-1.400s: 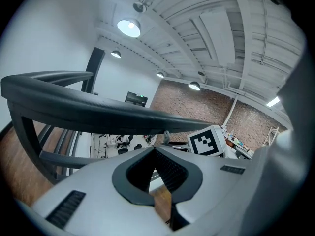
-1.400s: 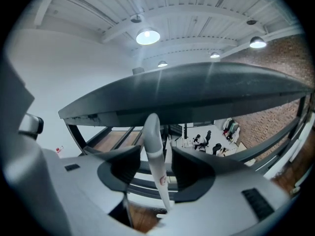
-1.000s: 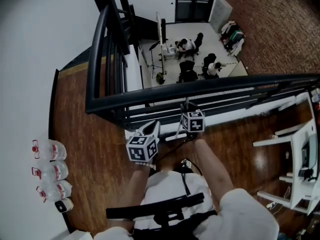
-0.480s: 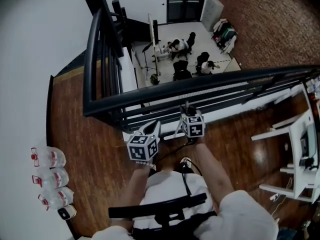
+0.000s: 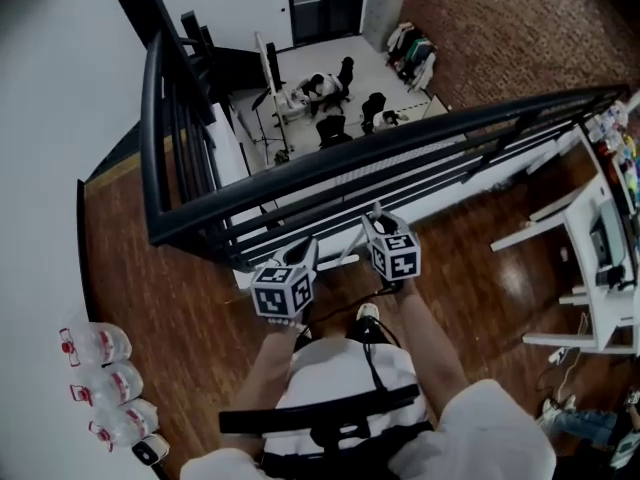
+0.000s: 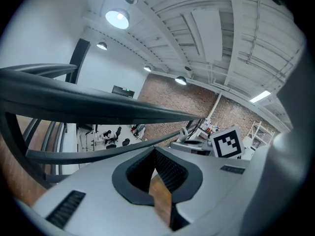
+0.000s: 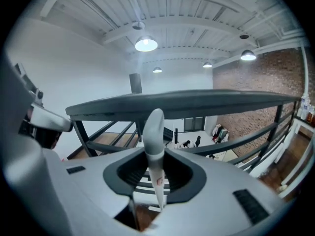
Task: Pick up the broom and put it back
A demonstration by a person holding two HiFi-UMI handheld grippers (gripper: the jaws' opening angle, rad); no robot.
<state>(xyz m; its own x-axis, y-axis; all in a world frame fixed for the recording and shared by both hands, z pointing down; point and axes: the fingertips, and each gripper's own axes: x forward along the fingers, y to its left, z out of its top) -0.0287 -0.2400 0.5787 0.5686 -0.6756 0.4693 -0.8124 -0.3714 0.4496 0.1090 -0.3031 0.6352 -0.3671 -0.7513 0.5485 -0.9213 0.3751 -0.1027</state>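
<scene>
In the right gripper view a white broom handle (image 7: 153, 132) stands upright between the jaws. My right gripper (image 7: 156, 176) is shut on it, the black pads pressing both sides of the stick. The broom's head is out of sight. In the head view the right gripper (image 5: 378, 220) is held out toward the black railing (image 5: 300, 183), its marker cube on top. My left gripper (image 5: 303, 251) sits just left of it, level with it. In the left gripper view the left gripper (image 6: 156, 154) has its tips together with nothing in them, and only wood floor shows below.
The railing's top rail (image 7: 187, 102) crosses close ahead of both grippers, above a drop to a lower floor with seated people (image 5: 330, 98). Three water bottles (image 5: 100, 378) lie by the white wall at the left. A white desk (image 5: 590, 258) stands at the right.
The head view has swung, so the railing now slants across the picture. Both grippers have shifted a little to the right along the railing, and the right one still carries the handle.
</scene>
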